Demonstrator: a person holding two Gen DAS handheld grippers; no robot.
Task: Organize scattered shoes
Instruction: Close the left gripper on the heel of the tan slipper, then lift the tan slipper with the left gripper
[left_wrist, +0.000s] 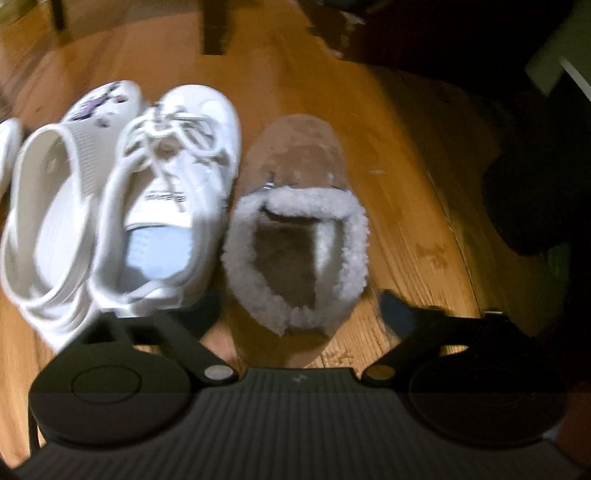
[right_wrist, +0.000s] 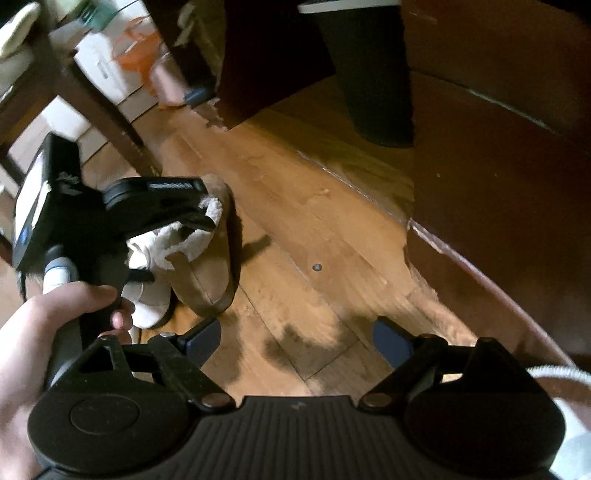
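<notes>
Wood floor (left_wrist: 406, 166), dim room. Tan slipper (left_wrist: 295, 236) w/ white fleece lining lies lengthwise, toe pointing away, heel between spread, empty left gripper (left_wrist: 299, 314) fingers. White sneaker (left_wrist: 170, 206) just beside it, parallel; clog (left_wrist: 48, 221) further left. Right gripper (right_wrist: 297, 338) splayed over bare floor. Blurry; contact unclear.

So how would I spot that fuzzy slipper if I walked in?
Look down at the wooden floor, where shoes stand in a row. At its right end, beside the white laced sneaker, sits the tan slipper. It alone is brown, with a fluffy white fleece collar.
</notes>
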